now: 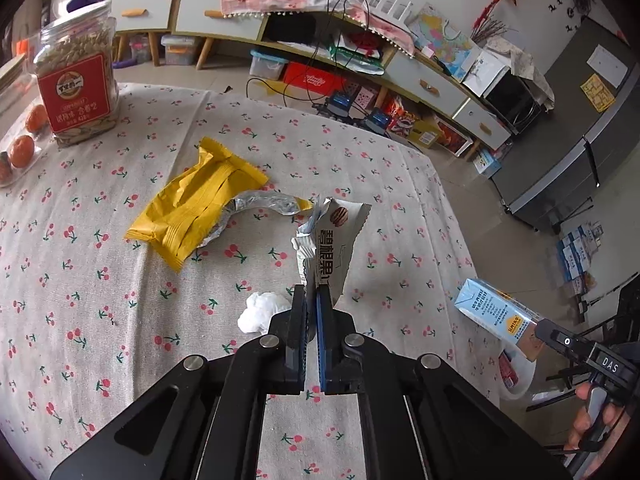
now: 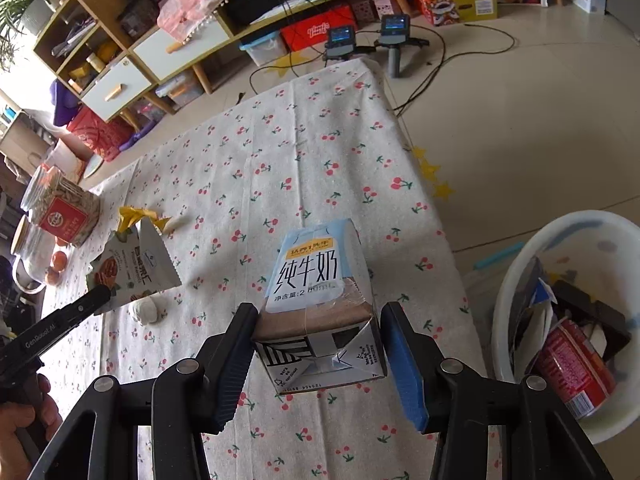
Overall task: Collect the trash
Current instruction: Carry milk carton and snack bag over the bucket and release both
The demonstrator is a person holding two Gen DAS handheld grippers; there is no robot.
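Two wrappers, tissue near jar.

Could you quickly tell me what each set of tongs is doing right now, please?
Left tongs: shut on the nut snack wrapper.
Right tongs: shut on the milk carton.

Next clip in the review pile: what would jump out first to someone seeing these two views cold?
Both grippers are loaded: the left gripper pinches an upright white nut-snack wrapper above the cherry-print tablecloth, and the right gripper clamps a blue-and-white milk carton. A white trash bin sits on the floor off the table's right edge, already holding rubbish including a red can. A crumpled yellow wrapper and a white tissue ball lie on the cloth.
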